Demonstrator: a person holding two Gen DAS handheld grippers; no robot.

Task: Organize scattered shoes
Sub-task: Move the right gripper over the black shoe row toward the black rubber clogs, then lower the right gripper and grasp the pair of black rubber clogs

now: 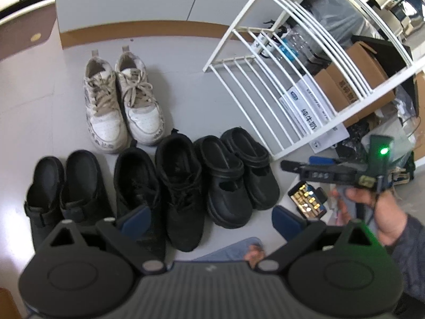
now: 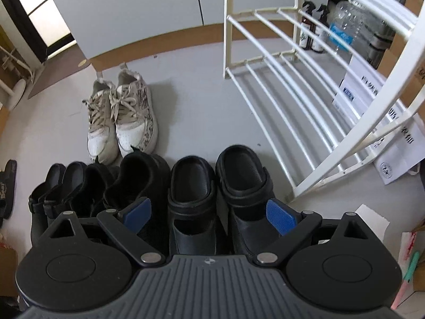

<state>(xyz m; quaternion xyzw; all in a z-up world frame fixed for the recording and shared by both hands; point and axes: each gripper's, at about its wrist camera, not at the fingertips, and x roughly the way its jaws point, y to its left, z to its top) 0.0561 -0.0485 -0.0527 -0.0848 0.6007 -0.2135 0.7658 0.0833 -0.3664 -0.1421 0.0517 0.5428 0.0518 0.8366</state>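
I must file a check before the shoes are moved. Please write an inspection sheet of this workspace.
Surface: pale grey floor, shoes standing on it.
Job's things: white laced sneakers; black strap clogs, black lace-up shoes and black slip-ons in a row; white slatted metal rack bare.
Clutter: cardboard boxes, plastic bottles behind the rack.
Grippers: left gripper open; right gripper open above the clogs.
Cables: nothing seen.
Surroundings: white cabinet.

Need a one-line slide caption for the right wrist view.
Open right gripper above black clogs in a row of black shoes, white sneakers behind, white shoe rack empty.
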